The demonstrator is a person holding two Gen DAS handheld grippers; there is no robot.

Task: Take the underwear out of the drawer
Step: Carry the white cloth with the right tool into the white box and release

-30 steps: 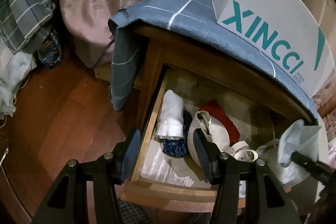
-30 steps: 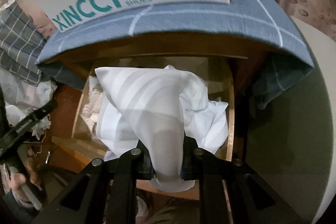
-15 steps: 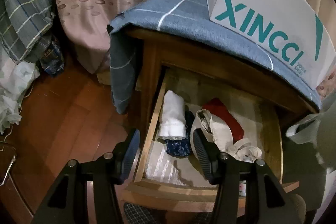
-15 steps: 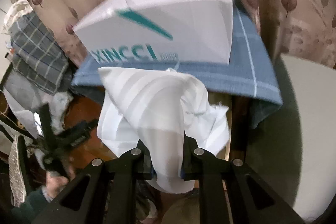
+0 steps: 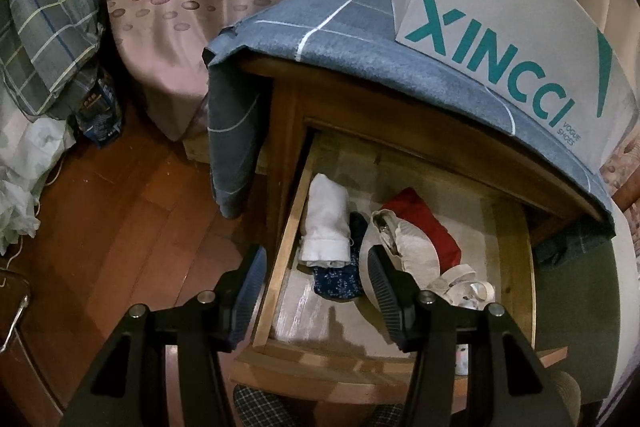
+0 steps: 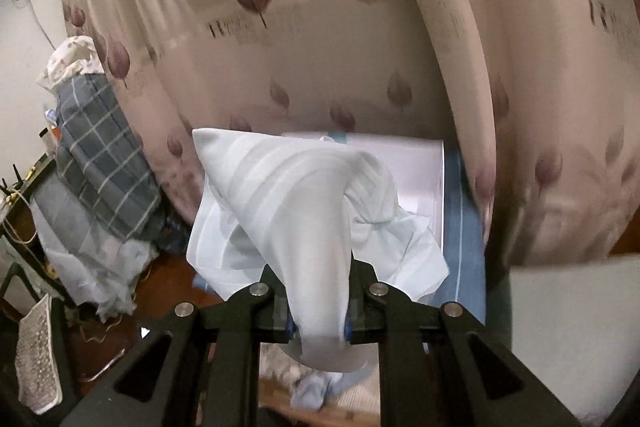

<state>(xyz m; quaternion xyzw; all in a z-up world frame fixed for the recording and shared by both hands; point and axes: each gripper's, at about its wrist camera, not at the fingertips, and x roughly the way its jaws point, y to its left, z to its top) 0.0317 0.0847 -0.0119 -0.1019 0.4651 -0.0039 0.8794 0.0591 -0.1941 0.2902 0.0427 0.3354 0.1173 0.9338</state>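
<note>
The wooden drawer stands pulled out of the nightstand. Inside lie a rolled white garment, a dark blue floral piece, a cream bra and a red garment. My left gripper hovers open over the drawer's left wall, one finger outside it and one above the clothes, holding nothing. In the right wrist view my right gripper is shut on pale blue-white underwear, which bunches up in front of the camera, high above the nightstand.
A white XINCCI shoe box sits on a blue checked cloth covering the nightstand top. A leaf-print curtain hangs behind. Plaid bedding and white bags lie left on the wooden floor.
My right gripper has risen with the underwear from just over the drawer to well above the nightstand, and has left the left wrist view. The left gripper has stayed put.
</note>
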